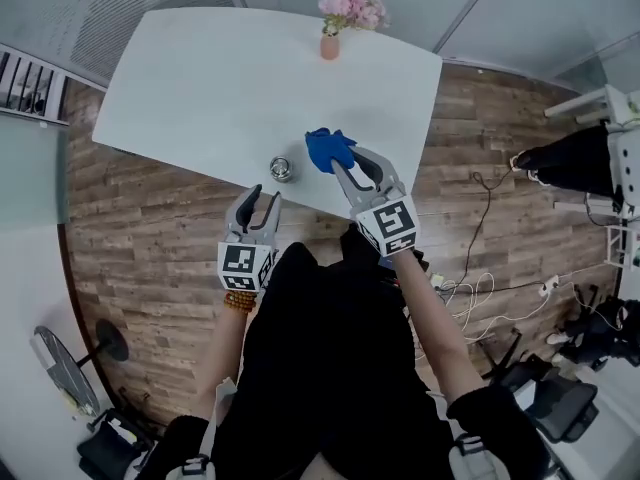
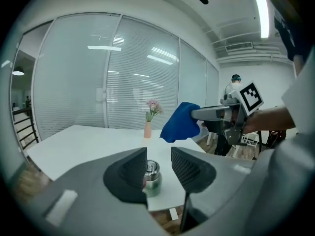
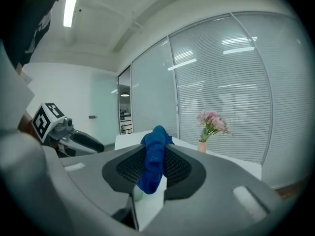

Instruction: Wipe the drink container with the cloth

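Observation:
A small steel drink container [image 1: 282, 169] stands upright near the white table's front edge [image 1: 250, 183]. In the left gripper view the container [image 2: 152, 178] shows beyond the gap of my left gripper [image 2: 158, 167], which is open and short of it. My left gripper [image 1: 260, 200] hangs just off the table edge. The blue cloth [image 1: 328, 148] is bunched in my right gripper [image 1: 340, 166], shut on it, to the right of the container and above the table. The cloth [image 3: 153, 162] fills the right jaws; the same cloth [image 2: 181, 122] hangs in the air in the left gripper view.
A pink vase with flowers [image 1: 333, 30] stands at the table's far edge. Wood floor surrounds the table. Cables [image 1: 480, 288] lie on the floor at right, chairs [image 1: 570, 163] farther right. Glass walls with blinds [image 2: 113, 92] stand behind the table.

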`<state>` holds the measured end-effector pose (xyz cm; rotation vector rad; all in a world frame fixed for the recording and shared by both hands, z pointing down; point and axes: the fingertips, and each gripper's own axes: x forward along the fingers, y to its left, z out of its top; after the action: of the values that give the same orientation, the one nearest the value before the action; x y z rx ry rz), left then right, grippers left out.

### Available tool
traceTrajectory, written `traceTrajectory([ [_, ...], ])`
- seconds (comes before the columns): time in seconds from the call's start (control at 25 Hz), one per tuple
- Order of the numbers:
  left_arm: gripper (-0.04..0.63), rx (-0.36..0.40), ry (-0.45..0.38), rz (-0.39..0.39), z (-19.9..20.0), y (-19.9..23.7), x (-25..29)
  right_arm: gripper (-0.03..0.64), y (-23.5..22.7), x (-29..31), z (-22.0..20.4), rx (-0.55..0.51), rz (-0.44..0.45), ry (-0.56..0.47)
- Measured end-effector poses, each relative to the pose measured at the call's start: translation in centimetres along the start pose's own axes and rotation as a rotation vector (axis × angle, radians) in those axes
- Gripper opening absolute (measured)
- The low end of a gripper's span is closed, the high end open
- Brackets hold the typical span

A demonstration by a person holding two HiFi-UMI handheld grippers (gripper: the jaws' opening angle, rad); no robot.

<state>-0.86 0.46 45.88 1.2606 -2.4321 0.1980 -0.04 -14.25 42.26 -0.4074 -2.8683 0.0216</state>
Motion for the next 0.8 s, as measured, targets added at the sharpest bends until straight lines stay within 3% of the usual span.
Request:
traceTrajectory([
  [0.24,0.157,0.027,0.101,-0.024,-2.2,2.6,2.9,0.118,-0.2,7.8,-2.0,-0.057,0.105,0.074],
  [0.4,0.157,0.036,0.166,-0.11,-4.4,4.2,5.1,0.119,1.5,11.8,-3.6,-0.132,0.204,0.119],
  [0.8,0.157,-0.006,0.181,-0.365,-5.7,4.1,7.2,0.118,7.5,11.7,-7.8,-0.243,0.46,0.219],
])
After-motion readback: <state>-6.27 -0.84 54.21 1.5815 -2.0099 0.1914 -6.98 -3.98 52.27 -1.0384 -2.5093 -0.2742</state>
